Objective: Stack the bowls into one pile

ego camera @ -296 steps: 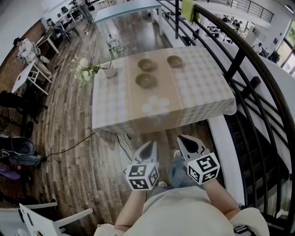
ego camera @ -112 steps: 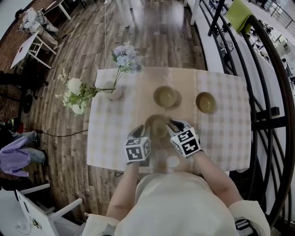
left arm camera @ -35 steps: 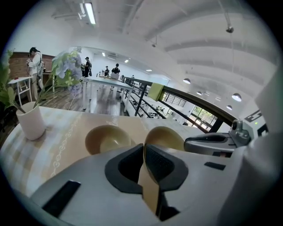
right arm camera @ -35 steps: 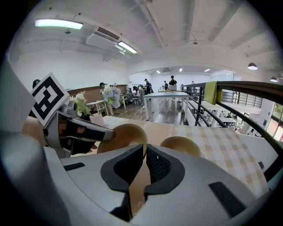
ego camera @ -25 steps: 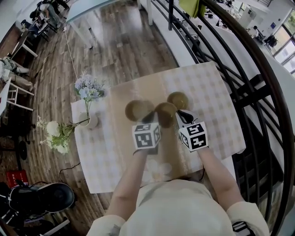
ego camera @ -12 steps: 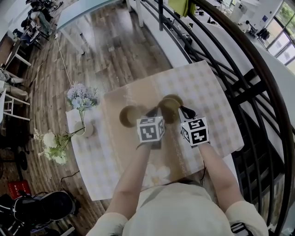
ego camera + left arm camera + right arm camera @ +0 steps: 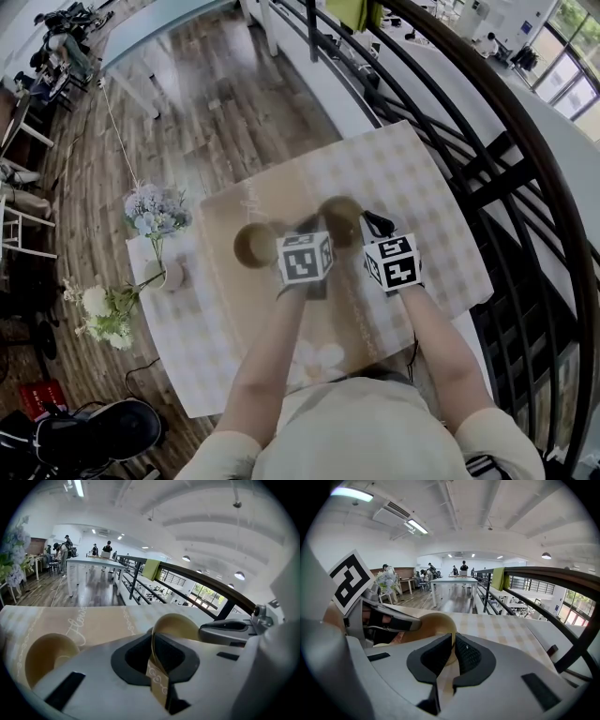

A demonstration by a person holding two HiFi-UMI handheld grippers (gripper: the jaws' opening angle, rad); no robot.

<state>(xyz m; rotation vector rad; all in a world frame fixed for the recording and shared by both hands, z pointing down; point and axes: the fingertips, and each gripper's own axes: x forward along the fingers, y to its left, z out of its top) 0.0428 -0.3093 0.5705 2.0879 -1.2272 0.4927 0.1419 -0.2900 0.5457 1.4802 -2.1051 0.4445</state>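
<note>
Checked table [image 7: 427, 187], left claw [image 7: 307, 226] and right claw [image 7: 373, 223] gripping bowl [image 7: 341, 218] rim, bowl perhaps lifted, base hidden.

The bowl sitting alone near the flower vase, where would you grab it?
By its thin rim. The lone bowl sits upright with its mouth open, so come down from above on the near edge, one jaw inside, one outside, just as the carried bowl is pinched.

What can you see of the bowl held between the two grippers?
The bowl is olive-tan, smooth and thin-walled, round with a plain rim, and empty as far as shown. It is held upright over the tablecloth. The left gripper pinches one side of its rim, and the right gripper pinches the opposite side. What lies beneath it is hidden.
</note>
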